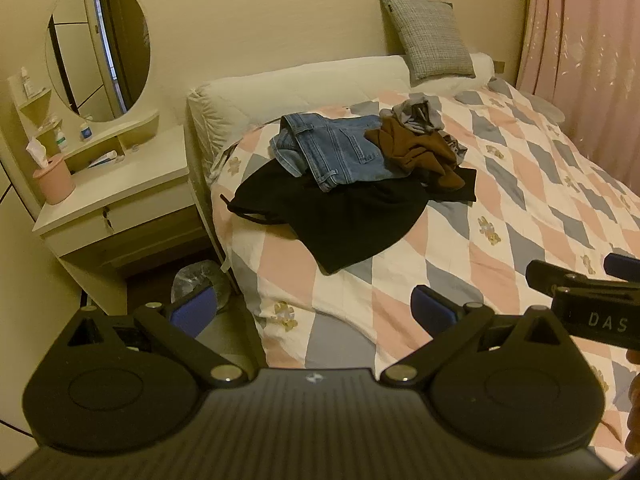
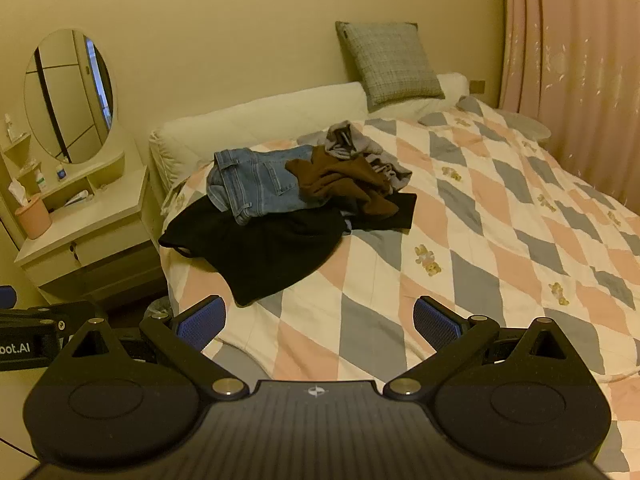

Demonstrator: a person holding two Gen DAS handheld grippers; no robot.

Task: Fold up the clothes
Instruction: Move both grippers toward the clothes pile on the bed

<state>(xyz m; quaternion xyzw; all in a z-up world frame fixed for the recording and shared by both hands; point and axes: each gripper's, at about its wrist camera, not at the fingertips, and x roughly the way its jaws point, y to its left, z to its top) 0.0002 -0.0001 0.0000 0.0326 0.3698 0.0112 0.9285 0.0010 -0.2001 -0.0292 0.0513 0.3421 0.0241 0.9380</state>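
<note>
Clear plastic bag [image 1: 200,280] on the floor at lower left of the left wrist view only, nearly hidden in the right. Left gripper [image 1: 312,312] and right gripper [image 2: 318,322] both spread apart, empty. Unfolded heap at centre frame: jeans [image 2: 256,184], brown top [image 2: 340,184], grey piece [image 2: 352,140], over black garment [image 2: 256,256]. Checked quilt [image 2: 500,240]; oval mirror [image 2: 68,96] upper left; pink curtain [image 2: 568,60] right.

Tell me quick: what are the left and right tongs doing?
Left tongs: open, holding nothing, above the bed.
Right tongs: open, holding nothing.
</note>
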